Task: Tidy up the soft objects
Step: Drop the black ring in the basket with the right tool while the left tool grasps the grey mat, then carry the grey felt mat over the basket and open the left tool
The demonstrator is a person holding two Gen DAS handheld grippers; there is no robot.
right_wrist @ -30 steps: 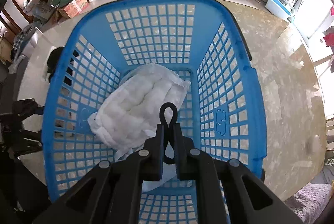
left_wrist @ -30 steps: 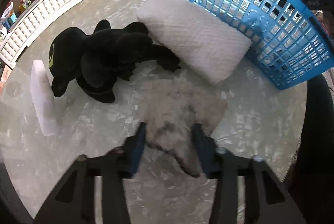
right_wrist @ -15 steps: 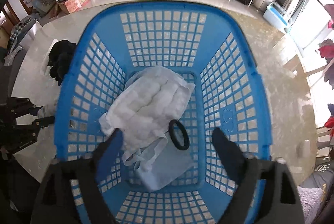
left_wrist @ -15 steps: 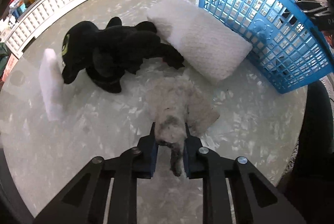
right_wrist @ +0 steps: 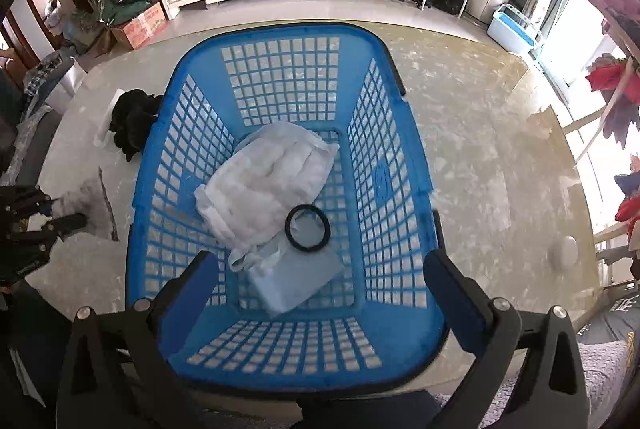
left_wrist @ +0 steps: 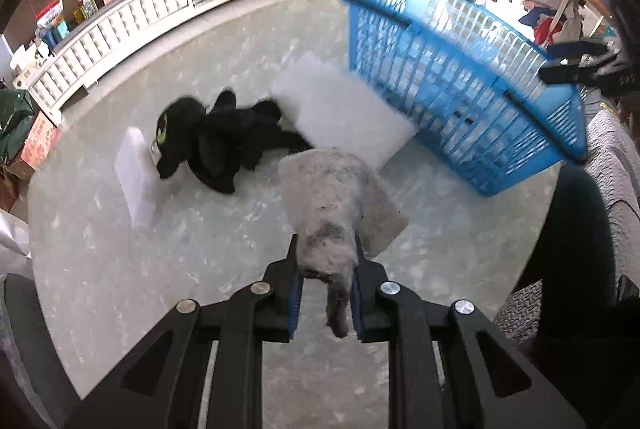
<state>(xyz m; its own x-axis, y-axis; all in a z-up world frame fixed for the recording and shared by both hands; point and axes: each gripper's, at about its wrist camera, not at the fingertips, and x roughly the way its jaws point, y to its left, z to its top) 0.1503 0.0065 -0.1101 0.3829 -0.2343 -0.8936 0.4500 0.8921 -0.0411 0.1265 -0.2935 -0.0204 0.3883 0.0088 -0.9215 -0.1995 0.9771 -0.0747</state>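
Now | table: one white block, one black plush, one white pillow | left gripper pinching one grey fluffy toy | one blue basket: one white bag, one black ring | right gripper just opened, spread, empty | no readable writing

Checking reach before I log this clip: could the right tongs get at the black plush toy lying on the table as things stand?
Probably not directly: the black plush toy lies beyond the blue plastic basket, whose wall stands between it and the open right tongs.
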